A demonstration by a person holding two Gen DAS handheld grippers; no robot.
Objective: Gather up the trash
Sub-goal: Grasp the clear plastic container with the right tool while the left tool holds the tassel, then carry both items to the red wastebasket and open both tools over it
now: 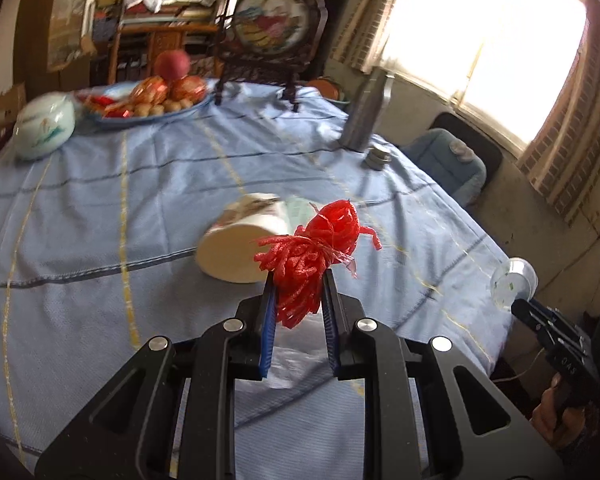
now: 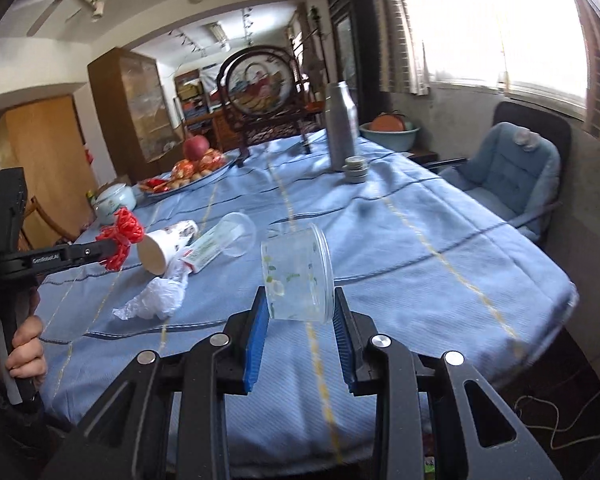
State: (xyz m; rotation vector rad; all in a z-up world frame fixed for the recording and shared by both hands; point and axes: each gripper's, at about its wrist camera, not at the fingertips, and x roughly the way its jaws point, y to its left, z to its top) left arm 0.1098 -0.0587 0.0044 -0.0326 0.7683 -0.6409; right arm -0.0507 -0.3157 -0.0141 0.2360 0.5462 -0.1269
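We have the left gripper (image 1: pixel 299 294) pinching a red mesh net (image 1: pixel 314 256) and the right gripper (image 2: pixel 300 312) clamped on a clear plastic cup (image 2: pixel 298 274), both lifted over the blue tablecloth (image 2: pixel 420 240). Still lying there: paper cup (image 2: pixel 166 250), crumpled plastic wrap (image 2: pixel 156 296), another clear cup (image 2: pixel 236 236) with a wrapper inside. No bin in view, so we can't tell where it all goes.

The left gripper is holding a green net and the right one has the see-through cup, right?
Not quite: the net in the left gripper is red, not green, as the left wrist view shows. The right gripper does hold the see-through cup.
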